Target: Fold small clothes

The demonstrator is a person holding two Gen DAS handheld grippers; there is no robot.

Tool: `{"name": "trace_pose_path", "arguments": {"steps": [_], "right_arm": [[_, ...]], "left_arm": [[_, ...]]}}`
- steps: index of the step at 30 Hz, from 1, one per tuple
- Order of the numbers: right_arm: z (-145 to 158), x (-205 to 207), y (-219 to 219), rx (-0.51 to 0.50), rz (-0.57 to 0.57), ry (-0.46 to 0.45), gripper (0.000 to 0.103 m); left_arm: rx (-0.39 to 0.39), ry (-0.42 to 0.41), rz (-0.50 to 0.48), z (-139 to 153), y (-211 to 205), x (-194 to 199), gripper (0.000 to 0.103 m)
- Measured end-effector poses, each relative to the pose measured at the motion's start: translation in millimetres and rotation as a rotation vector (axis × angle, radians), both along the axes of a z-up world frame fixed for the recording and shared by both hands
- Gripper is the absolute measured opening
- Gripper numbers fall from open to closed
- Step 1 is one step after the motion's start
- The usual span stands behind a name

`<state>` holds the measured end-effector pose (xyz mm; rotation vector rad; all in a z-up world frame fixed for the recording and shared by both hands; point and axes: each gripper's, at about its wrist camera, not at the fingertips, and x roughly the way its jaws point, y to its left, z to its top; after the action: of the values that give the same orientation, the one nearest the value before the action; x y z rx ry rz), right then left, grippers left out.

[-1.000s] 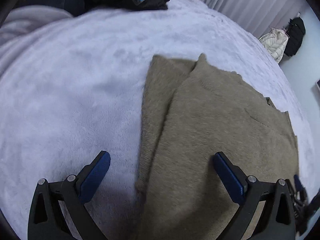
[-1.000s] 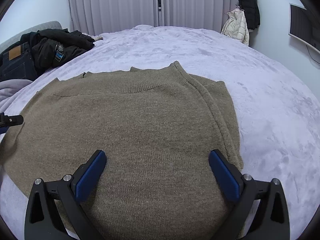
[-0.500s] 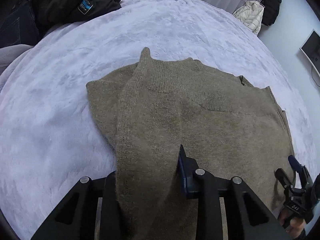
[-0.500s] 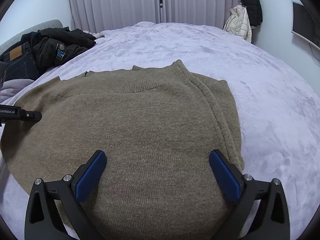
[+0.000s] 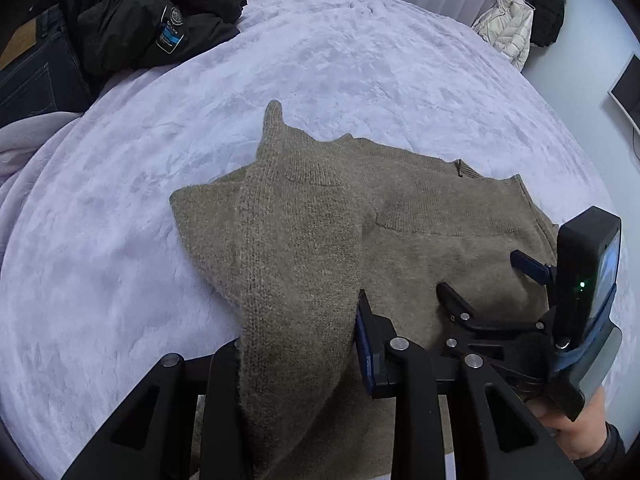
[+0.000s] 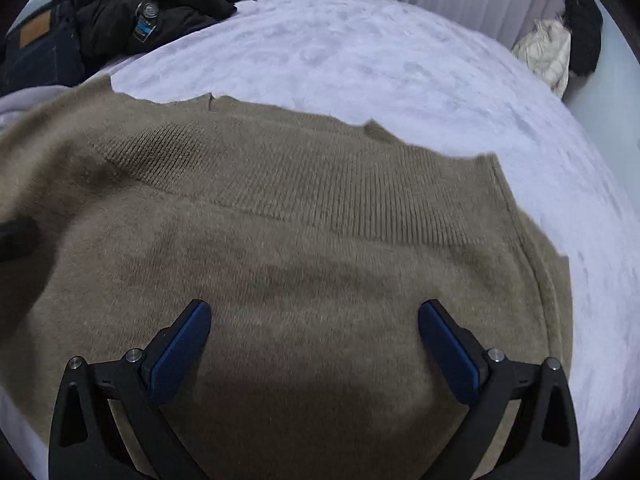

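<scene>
A fuzzy olive-brown knit sweater (image 5: pixel 420 216) lies on the bed, its left edge lifted and folding over.

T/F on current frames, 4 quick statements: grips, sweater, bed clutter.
1. The left gripper is clamped on a fold of the brown sweater. True.
2. The right gripper also holds the sweater. False: its jaws stand wide open above the knit.
3. The sweater lies on a lavender blanket. True.
4. The black jacket lies on top of the sweater. False: it sits apart at the bed's far left.
</scene>
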<state>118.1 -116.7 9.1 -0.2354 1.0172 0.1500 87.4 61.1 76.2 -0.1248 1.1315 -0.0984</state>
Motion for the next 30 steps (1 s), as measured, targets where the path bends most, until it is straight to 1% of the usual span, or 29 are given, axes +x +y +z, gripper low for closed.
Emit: {"name": "trace_pose_path", "arguments": {"steps": [1, 2, 3, 5, 6, 8, 10, 13, 15, 18, 20, 23, 25, 27, 30], "right_arm": [[2, 2, 1, -0.004, 0.005, 0.001, 0.103], [8, 2, -4, 0.015, -0.008, 0.023, 0.103], [17, -3, -13, 0.045, -0.03, 0.006, 0.103], [36, -22, -39, 0.105, -0.067, -0.089, 0.103], [39, -29, -48, 0.108, -0.072, -0.103, 0.103], [40, -44, -72, 0.096, -0.068, -0.088, 0.103], [43, -59, -101, 0.096, -0.115, -0.115, 0.103], [47, -74, -145, 0.138, -0.17, -0.12, 0.103], [48, -86, -175, 0.167, -0.207, -0.118, 0.103], [44, -99, -210, 0.181, -0.25, -0.112, 0.103], [38, -106, -228, 0.188, -0.273, -0.103, 0.103], [30, -112, -247, 0.23, -0.3, -0.095, 0.103], [27, -116, -255, 0.265, -0.305, -0.091, 0.103], [22, -119, -257, 0.28, -0.299, -0.093, 0.103], [19, -120, -256, 0.274, -0.276, -0.094, 0.103]], "left_arm": [[0.001, 0.007, 0.002, 4, -3, -1, 0.03], [0.001, 0.008, 0.001, 10, -8, -1, 0.03], [0.003, 0.007, -0.008, 15, -15, -1, 0.03], [0.025, 0.014, -0.03, 25, -34, -1, 0.03], [0.038, 0.022, -0.042, 30, -48, 0, 0.03], [0.026, 0.028, -0.06, 39, -72, 0, 0.028], [0.028, 0.048, -0.077, 46, -101, 1, 0.027], [0.032, 0.076, -0.105, 51, -148, 5, 0.022], [0.035, 0.096, -0.114, 51, -179, 10, 0.022], [0.044, 0.113, -0.136, 46, -225, 16, 0.022], [0.042, 0.133, -0.151, 38, -251, 18, 0.022], [0.055, 0.149, -0.17, 24, -283, 18, 0.022], [0.078, 0.166, -0.163, 9, -298, 20, 0.022], [0.091, 0.172, -0.151, -5, -306, 21, 0.022], [0.124, 0.142, -0.161, -10, -314, 15, 0.025]]}}
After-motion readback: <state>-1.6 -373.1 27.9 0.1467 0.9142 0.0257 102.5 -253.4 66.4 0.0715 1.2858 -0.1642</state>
